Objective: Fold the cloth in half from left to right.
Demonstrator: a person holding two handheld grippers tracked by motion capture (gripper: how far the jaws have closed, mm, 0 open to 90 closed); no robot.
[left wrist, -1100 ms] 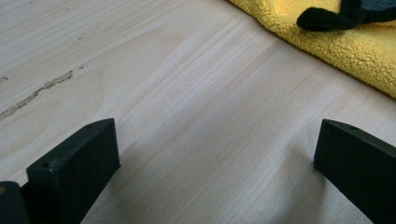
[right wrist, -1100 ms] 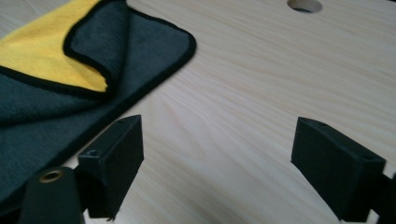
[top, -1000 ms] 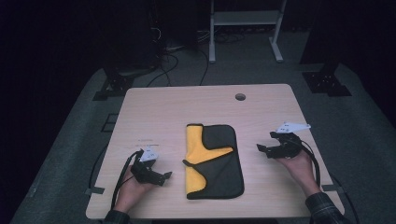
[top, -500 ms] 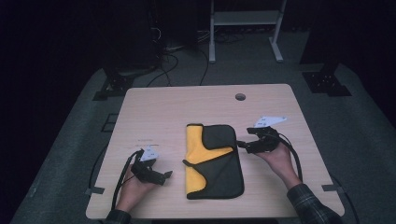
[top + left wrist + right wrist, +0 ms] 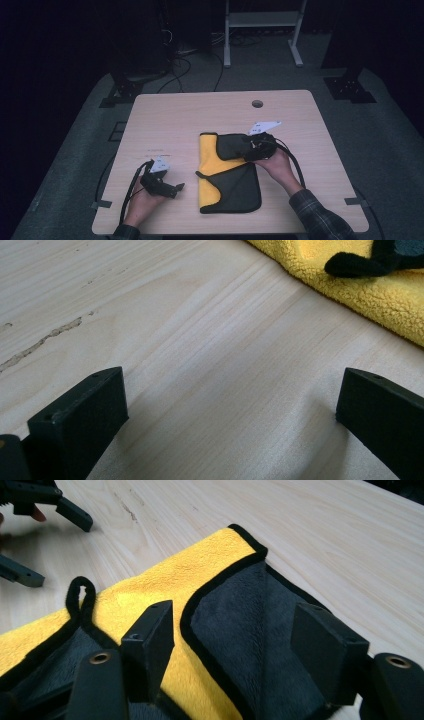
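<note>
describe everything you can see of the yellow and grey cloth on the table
The cloth is a fleecy, microfibre-looking towel, yellow on one face and dark grey on the other, edged in black piping with a small black hanging loop at one edge. It lies flat near the middle of the wooden table, partly folded, so a yellow strip shows along its left side and grey flaps cover the rest. The right gripper is over its far right corner, jaws open astride a grey flap. The left gripper sits apart on bare wood.
</note>
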